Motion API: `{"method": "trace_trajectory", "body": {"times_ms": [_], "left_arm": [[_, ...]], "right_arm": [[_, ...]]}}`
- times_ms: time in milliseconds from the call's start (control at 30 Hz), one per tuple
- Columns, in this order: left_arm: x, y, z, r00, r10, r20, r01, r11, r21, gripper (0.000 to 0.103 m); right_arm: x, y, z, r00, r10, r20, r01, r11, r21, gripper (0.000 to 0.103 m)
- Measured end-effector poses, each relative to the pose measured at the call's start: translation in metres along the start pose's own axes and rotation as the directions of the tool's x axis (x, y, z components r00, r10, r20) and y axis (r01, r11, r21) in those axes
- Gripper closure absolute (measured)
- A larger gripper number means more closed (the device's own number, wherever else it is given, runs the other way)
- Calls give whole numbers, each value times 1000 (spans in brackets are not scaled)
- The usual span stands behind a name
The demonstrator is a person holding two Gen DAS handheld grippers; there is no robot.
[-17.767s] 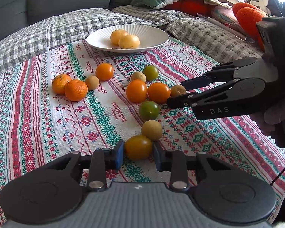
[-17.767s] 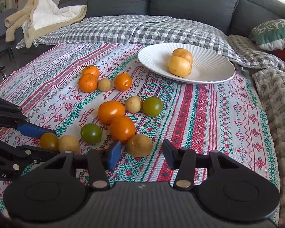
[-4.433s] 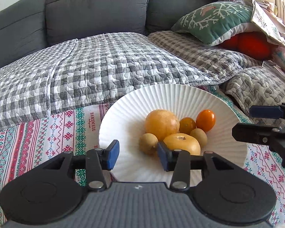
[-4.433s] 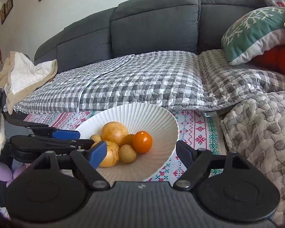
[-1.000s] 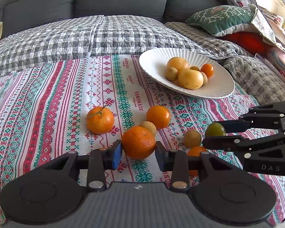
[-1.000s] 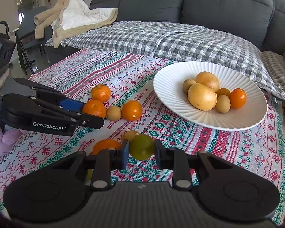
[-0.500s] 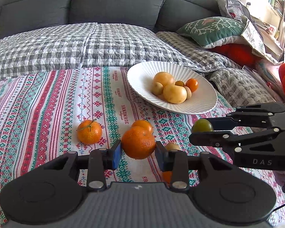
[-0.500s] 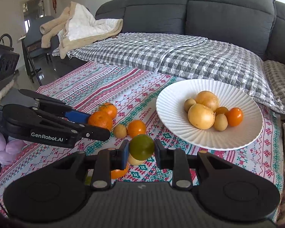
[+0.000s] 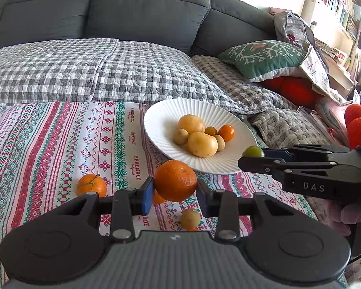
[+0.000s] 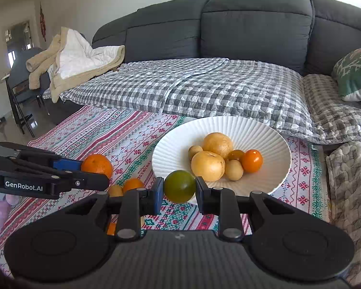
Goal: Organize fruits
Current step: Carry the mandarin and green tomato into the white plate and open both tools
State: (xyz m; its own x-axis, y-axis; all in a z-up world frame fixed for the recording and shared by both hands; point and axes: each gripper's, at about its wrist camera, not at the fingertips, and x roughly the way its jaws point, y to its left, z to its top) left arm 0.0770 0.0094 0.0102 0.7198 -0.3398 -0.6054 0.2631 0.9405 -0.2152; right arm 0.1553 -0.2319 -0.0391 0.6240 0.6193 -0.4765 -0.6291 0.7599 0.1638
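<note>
My left gripper (image 9: 175, 191) is shut on a large orange (image 9: 175, 180), held above the patterned tablecloth just short of the white plate (image 9: 166, 118). My right gripper (image 10: 179, 193) is shut on a green fruit (image 10: 179, 186) at the plate's (image 10: 274, 142) near rim. The plate holds several yellow, brown and orange fruits (image 10: 208, 165). In the left wrist view the right gripper (image 9: 249, 157) comes in from the right with the green fruit (image 9: 253, 151). In the right wrist view the left gripper (image 10: 93, 173) reaches in from the left with the orange (image 10: 97, 165).
On the striped tablecloth (image 9: 48, 144) lie an orange with a stem (image 9: 92, 185), a small brown fruit (image 9: 190, 218) and another orange (image 10: 133, 184). A grey checked quilt (image 9: 96, 69) and a grey sofa lie behind. Cushions (image 9: 264, 56) and a folded quilt crowd the right.
Both grippers have risen with their fruits and moved closer to the plate. The plate now looms larger and nearer in both views.
</note>
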Motion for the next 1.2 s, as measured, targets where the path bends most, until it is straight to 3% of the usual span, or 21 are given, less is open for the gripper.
{"method": "trace_trajectory", "body": {"times_ms": [233, 500, 700, 1200], "left_arm": [[12, -16, 6, 1000, -11, -2, 11, 1000, 15, 76], [38, -30, 24, 1000, 8, -8, -8, 998, 62, 76], [58, -26, 44, 1000, 12, -10, -12, 999, 36, 76], [121, -14, 84, 994, 102, -31, -100, 993, 56, 76]], "right_arm": [[-11, -30, 1, 998, -45, 44, 41, 995, 90, 78], [-12, -51, 2, 996, -30, 88, 15, 986, 165, 78], [3, -48, -3, 998, -7, 62, -1, 991, 134, 78], [32, -44, -8, 999, -7, 33, 5, 997, 80, 78]]}}
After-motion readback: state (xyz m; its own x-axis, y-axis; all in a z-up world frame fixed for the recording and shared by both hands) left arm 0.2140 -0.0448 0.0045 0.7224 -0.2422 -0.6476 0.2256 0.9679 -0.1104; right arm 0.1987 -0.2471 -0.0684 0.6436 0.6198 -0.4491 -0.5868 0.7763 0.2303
